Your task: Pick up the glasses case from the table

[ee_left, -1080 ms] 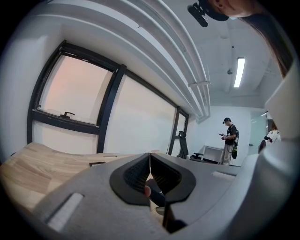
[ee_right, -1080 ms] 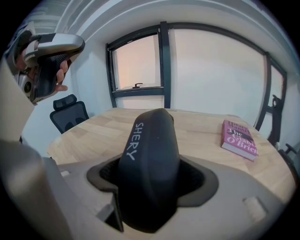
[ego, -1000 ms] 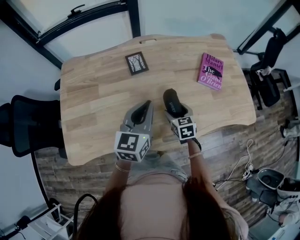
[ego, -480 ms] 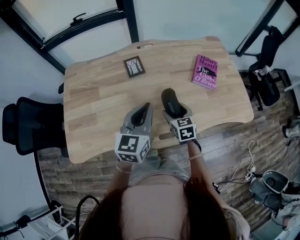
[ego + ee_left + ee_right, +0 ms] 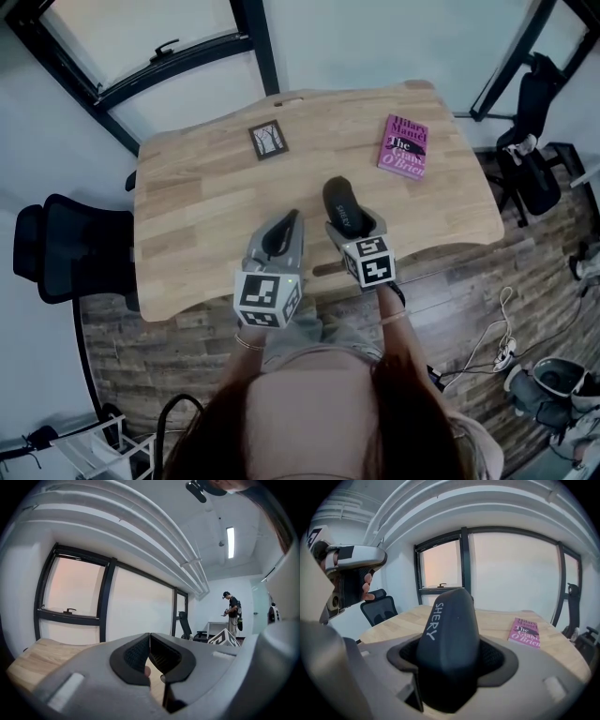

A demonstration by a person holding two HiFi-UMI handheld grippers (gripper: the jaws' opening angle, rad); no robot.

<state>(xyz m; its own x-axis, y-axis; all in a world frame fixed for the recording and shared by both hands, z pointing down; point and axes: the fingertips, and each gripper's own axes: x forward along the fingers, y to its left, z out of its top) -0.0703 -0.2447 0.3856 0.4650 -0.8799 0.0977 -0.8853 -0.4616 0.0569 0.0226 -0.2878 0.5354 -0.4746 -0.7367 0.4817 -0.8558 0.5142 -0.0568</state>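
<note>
A dark glasses case (image 5: 343, 206) (image 5: 449, 634) with white lettering is clamped in my right gripper (image 5: 349, 221) (image 5: 450, 660) and held up above the wooden table (image 5: 206, 197), its free end pointing away from me. The jaws sit on both sides of the case. My left gripper (image 5: 284, 231) (image 5: 149, 654) hovers just left of it over the table's near edge, its black pads pressed together with nothing between them.
A pink book (image 5: 403, 146) (image 5: 526, 632) lies at the table's far right, a small dark framed picture (image 5: 269, 140) at the far middle. A black office chair (image 5: 70, 248) stands left of the table, another chair (image 5: 534, 103) at the right. A person (image 5: 232, 613) stands far off.
The view has shifted a little, so the table sits slightly higher and further right in the frame. Both grippers keep their pose, the case still held in the right one.
</note>
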